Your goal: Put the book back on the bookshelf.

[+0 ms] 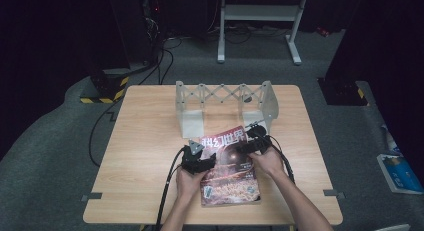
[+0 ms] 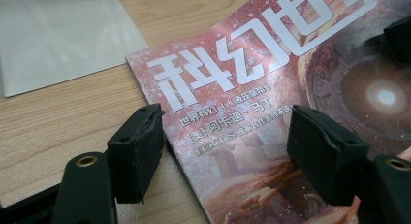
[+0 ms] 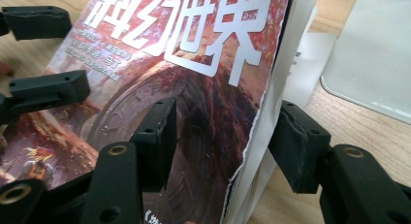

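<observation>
Both tools, left (image 2: 225,151) and right (image 3: 223,141), gape astride the magazine (image 1: 230,166); the rack (image 1: 225,103) at twelve o'clock waits unfilled.

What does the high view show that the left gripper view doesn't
High view alone: the whole table, the full folding bookstand at its far side, both forearms, the grey floor, a white frame beyond.

Left gripper view alone: close detail of the magazine cover, its white title and small print, and the left hand-held gripper with its jaws apart astride the cover's edge, one over wood, one over the cover.

Both: the magazine, the wooden tabletop, a pale bookstand plate, and a bit of the right hand-held gripper.
</observation>
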`<state>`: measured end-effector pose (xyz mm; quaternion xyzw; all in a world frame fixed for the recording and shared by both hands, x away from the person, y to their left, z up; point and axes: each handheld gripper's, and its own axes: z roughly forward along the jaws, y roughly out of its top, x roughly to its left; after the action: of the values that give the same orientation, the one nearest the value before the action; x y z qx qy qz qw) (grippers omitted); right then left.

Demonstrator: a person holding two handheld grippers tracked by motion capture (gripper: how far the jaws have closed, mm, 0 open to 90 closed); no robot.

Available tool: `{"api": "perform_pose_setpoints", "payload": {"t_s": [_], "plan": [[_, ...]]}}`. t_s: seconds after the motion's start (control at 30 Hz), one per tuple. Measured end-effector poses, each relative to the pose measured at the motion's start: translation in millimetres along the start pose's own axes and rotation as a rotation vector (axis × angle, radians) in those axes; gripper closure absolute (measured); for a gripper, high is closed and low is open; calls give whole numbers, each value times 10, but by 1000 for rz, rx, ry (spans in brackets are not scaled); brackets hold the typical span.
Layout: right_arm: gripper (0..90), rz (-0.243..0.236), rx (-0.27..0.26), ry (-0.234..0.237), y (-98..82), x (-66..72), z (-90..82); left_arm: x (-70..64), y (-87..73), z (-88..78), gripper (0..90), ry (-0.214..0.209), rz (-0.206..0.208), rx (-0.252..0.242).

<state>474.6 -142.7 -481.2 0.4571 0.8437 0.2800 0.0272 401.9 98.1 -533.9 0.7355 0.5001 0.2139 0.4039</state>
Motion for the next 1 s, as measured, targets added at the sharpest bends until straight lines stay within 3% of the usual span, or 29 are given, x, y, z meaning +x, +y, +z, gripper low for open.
{"api": "perform_pose_setpoints", "payload": {"t_s": [0.2, 0.33, 0.43, 0.57, 0.7, 0.83, 1.0], "plan": [[422, 13, 9, 9, -1, -18, 33, 0, -1, 0, 293, 0, 1, 0], [443, -28, -23, 37, -6, 51, -34, -3, -1, 0, 293, 2, 0, -1], [444, -56, -10, 22, -2, 104, -4, -4, -2, 1, 293, 3, -2, -3], [463, -24, 0, 22, 8, 73, 24, -3, -1, 0, 293, 2, -2, -2], [508, -25, -11, 27, 5, 69, 2, -3, -1, -3, 292, 1, 0, 0], [571, -55, -6, 30, 5, 83, 14, -3, -1, -8, 282, -4, 8, 4], [704, -61, 7, 93, -5, 66, 35, -10, 2, -2, 240, -20, 19, 11]]}}
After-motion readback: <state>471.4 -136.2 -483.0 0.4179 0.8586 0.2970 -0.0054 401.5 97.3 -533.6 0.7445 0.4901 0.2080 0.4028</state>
